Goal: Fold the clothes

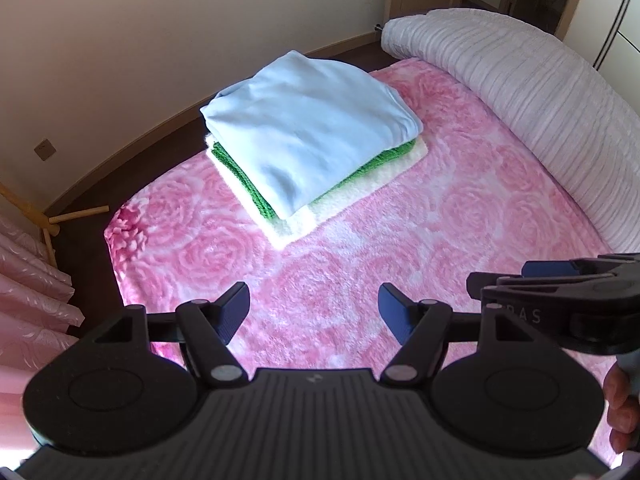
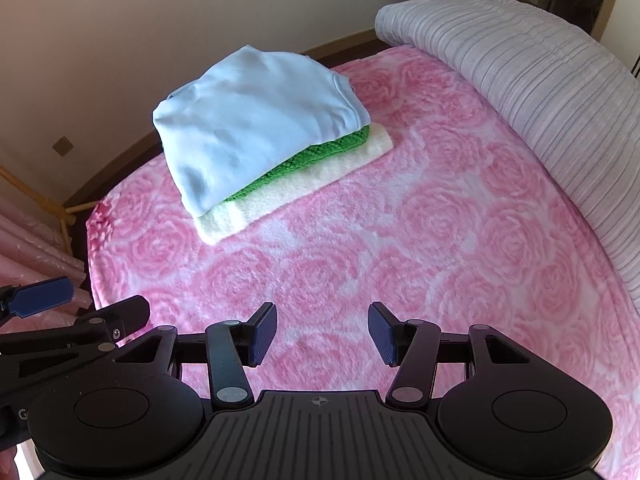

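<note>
A pile of folded clothes lies on the pink rose-patterned bed cover point(image 1: 400, 248) point(image 2: 400, 248): a light blue garment point(image 1: 304, 128) point(image 2: 248, 120) on top, a green knit point(image 1: 240, 176) point(image 2: 320, 152) under it, and a cream piece point(image 1: 296, 224) point(image 2: 248, 212) at the bottom. My left gripper point(image 1: 314, 312) hovers over bare cover, nearer than the pile, open and holding nothing. My right gripper point(image 2: 322, 334) is open too, over bare cover in front of the pile. Each gripper shows at the side of the other's view.
A rolled grey-white ribbed quilt point(image 1: 520, 92) point(image 2: 540, 100) runs along the right side of the bed. Pink curtains point(image 1: 28, 280) and a wooden stand point(image 1: 60, 220) are at the left, past the bed edge. A pale wall and dark floor lie beyond.
</note>
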The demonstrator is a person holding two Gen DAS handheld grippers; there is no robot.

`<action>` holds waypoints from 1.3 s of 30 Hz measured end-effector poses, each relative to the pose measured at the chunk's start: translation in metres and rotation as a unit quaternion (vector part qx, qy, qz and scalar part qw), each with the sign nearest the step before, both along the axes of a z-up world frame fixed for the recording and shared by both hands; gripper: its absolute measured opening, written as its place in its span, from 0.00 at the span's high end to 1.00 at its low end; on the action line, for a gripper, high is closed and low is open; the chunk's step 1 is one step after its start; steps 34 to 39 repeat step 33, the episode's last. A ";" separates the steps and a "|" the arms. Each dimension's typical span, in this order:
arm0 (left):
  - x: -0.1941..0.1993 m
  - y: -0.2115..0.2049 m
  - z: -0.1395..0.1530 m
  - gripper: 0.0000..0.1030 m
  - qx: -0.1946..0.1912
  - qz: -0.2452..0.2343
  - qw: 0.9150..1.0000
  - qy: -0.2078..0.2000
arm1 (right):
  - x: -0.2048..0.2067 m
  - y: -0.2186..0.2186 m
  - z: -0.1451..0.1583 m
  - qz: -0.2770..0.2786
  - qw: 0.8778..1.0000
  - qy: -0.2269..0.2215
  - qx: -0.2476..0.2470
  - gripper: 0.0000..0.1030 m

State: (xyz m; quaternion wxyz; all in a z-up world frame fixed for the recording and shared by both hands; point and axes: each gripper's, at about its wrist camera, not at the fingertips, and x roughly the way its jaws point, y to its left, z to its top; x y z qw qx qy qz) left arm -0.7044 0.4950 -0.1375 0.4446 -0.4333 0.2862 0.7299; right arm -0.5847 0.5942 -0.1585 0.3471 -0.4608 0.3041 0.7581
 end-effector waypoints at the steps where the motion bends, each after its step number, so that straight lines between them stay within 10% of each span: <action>1: -0.002 0.001 -0.001 0.34 0.000 0.002 1.000 0.000 | -0.002 0.001 -0.001 0.001 1.000 0.000 0.000 0.47; 39: -0.030 0.017 -0.018 0.34 -0.008 0.017 1.000 0.005 | -0.033 0.016 -0.003 0.006 1.000 -0.002 0.000 0.47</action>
